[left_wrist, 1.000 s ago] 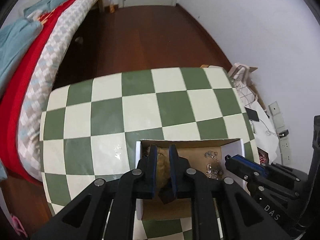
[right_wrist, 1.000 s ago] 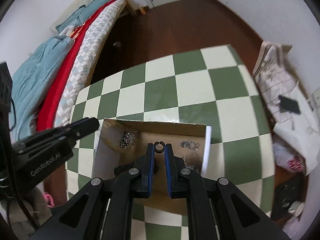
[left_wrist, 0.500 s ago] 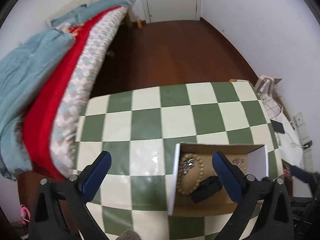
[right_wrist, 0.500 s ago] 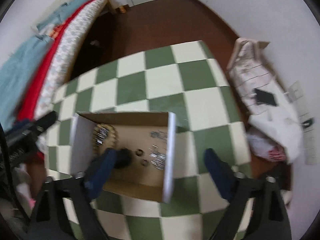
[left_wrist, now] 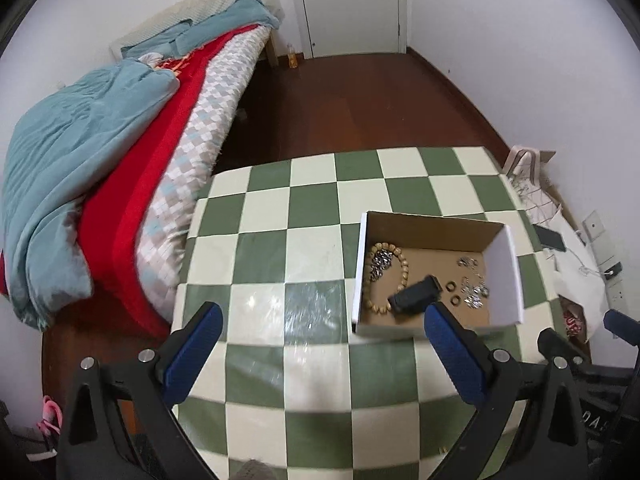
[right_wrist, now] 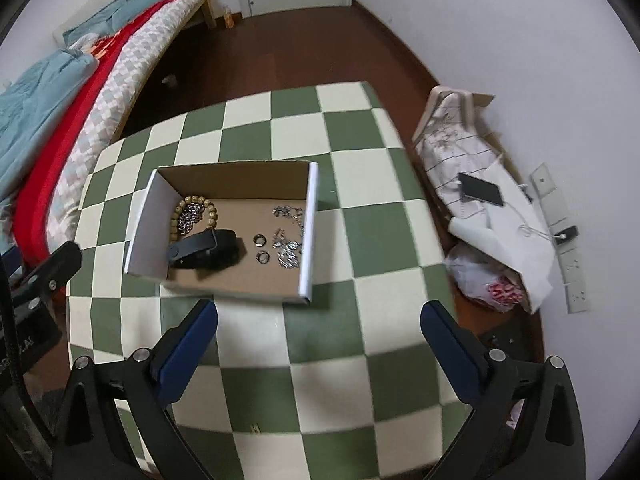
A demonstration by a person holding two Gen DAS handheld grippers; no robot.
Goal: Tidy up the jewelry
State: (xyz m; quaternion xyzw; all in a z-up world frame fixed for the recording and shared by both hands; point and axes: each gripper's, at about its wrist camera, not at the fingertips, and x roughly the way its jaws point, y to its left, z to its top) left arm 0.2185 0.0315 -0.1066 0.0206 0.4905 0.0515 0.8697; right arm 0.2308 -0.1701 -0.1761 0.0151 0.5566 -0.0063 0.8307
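Note:
A cardboard box [right_wrist: 142,220] with white outer walls sits on the green-and-white checked table [right_wrist: 360,224]. Inside lie a wooden bead bracelet [right_wrist: 210,210] around a silver chain [right_wrist: 190,216], a black band [right_wrist: 208,252], two rings [right_wrist: 260,240] and several silver pieces [right_wrist: 288,248]. My right gripper [right_wrist: 318,312] hangs above the table just in front of the box, its jaws opening with nothing between them. My left gripper [left_wrist: 322,314] is open and empty, to the near left of the box [left_wrist: 516,276]. The black band [left_wrist: 416,300] and bracelet [left_wrist: 404,268] show there too.
A bed [left_wrist: 120,168] with red and blue bedding runs along the table's left side. On the right, between table and wall, lie bags and cloth with a phone [right_wrist: 480,194] on top. Wall sockets [right_wrist: 572,264] sit low on the right wall. Wooden floor lies beyond the table.
Both grippers were shut inside the box a second ago. They have opened wide and drawn back and up out of it, leaving the black band and a ring lying inside.

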